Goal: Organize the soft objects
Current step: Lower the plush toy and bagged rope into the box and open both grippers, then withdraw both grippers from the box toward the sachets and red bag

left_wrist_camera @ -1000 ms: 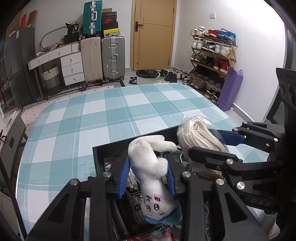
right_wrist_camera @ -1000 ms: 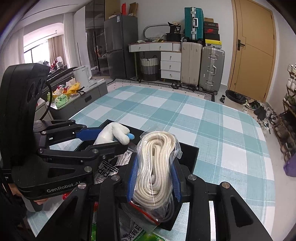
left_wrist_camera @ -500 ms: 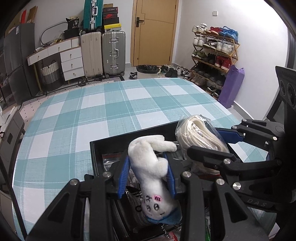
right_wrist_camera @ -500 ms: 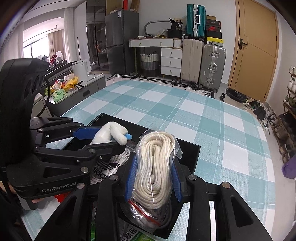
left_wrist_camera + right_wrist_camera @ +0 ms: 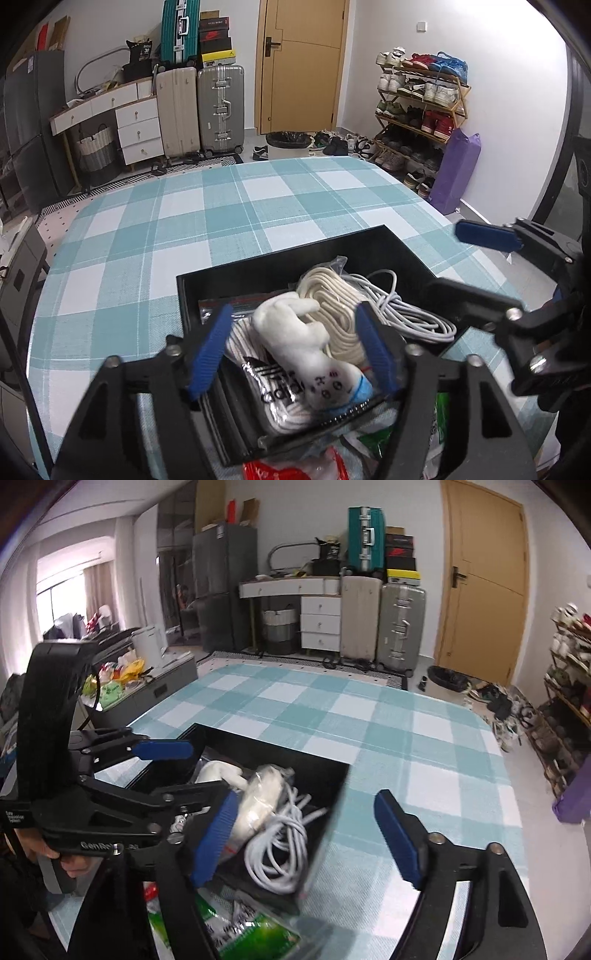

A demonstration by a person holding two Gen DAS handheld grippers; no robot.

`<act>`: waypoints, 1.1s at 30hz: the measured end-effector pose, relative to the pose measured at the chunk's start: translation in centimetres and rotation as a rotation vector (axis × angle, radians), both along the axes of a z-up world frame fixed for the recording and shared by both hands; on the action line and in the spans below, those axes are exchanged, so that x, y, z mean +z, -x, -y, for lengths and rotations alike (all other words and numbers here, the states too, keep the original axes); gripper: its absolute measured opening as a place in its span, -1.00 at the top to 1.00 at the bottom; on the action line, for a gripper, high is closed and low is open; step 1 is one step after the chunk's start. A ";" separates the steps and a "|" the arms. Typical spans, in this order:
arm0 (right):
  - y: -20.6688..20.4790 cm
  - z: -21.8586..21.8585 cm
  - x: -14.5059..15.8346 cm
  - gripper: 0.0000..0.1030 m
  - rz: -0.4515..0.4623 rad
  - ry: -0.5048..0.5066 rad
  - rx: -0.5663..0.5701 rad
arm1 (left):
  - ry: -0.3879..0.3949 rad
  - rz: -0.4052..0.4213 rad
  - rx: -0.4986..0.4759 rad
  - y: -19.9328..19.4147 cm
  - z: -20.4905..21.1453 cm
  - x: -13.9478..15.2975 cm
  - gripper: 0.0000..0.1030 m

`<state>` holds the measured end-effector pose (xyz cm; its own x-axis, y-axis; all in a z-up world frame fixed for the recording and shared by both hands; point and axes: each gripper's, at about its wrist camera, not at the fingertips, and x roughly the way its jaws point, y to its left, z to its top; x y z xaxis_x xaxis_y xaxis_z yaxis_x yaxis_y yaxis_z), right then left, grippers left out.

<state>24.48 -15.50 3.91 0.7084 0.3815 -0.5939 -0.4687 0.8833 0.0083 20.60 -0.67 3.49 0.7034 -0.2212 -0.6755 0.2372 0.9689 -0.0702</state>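
A black box (image 5: 280,264) stands on the teal checked tablecloth. A white plush toy (image 5: 306,343) lies loose in it, beside a bagged coil of cream rope (image 5: 332,306). My left gripper (image 5: 291,349) hangs over the box with its jaws opening. The toy is between the blue pads (image 5: 210,350) but neither pad touches it. My right gripper (image 5: 306,838) is also opening, above the box's right side, and holds nothing. The bagged rope (image 5: 262,797) and a white cable (image 5: 280,845) lie below its left pad. In the left wrist view the right gripper (image 5: 476,266) sits right of the box.
A bag with a black logo (image 5: 273,384) and the white cable (image 5: 402,314) also fill the box. A red packet (image 5: 291,472) and a green packet (image 5: 255,934) lie near the box's front. The tablecloth (image 5: 406,720) stretches beyond. A hand (image 5: 74,864) grips the left tool.
Both grippers went from shut to wide apart. The plush toy and the bagged rope dropped out of the pads into the box. The right gripper shifted rightward.
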 end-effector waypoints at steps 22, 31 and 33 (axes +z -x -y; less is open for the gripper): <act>5.9 2.4 -3.1 -0.99 -0.126 -0.063 -0.075 | 0.011 0.051 0.106 7.6 -2.4 -0.6 -1.00; 6.6 2.6 -4.4 -0.99 -0.146 -0.047 -0.085 | 0.018 0.039 0.135 8.7 -3.2 -2.0 -1.00; 6.5 2.5 -4.6 -0.99 -0.157 -0.047 -0.083 | 0.015 0.035 0.132 8.8 -3.2 -2.2 -1.00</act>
